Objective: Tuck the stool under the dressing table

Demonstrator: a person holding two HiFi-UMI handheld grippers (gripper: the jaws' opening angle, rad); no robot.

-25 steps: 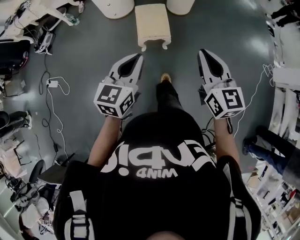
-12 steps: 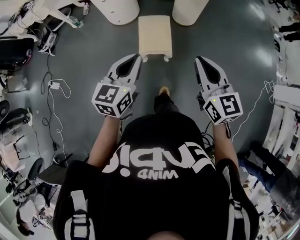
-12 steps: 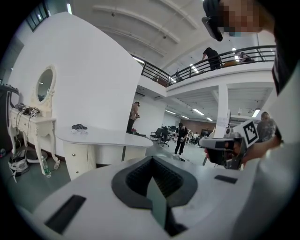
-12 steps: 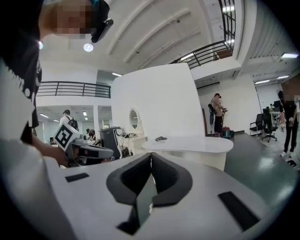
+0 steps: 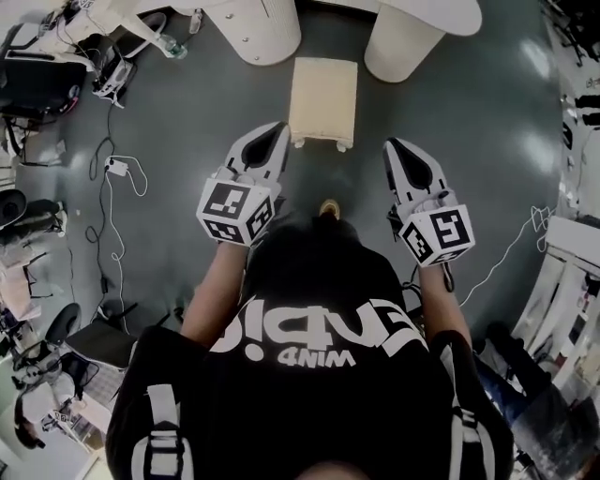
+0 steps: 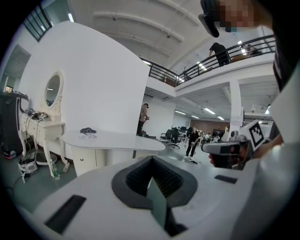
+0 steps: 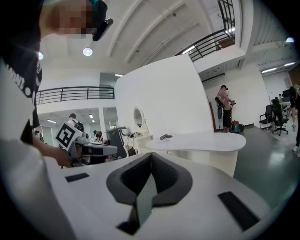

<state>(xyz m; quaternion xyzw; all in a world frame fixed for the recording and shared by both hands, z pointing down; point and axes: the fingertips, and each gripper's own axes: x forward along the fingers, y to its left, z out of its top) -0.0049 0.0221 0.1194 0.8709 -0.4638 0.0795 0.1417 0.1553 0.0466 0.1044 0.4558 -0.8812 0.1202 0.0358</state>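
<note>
- Left hand-held gripper (image 5: 277, 129): jaws closed together, nothing between them, just left of the stool (image 5: 323, 87).
- Right hand-held gripper (image 5: 391, 146): likewise closed and empty, right of it.
- Stool stands on the floor at the gap between the dressing table (image 5: 253, 28) pedestals.

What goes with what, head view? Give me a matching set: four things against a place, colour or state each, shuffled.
Things:
1. stool
2. left claw
3. table
4. charger

Descriptions:
A. white, at the top edge of the view
B. shut and empty, just left of the stool's near end
C. cream, on the floor in front of the table
D. on the floor far left, with a white cable

Pairs: 1-C, 2-B, 3-A, 4-D
</note>
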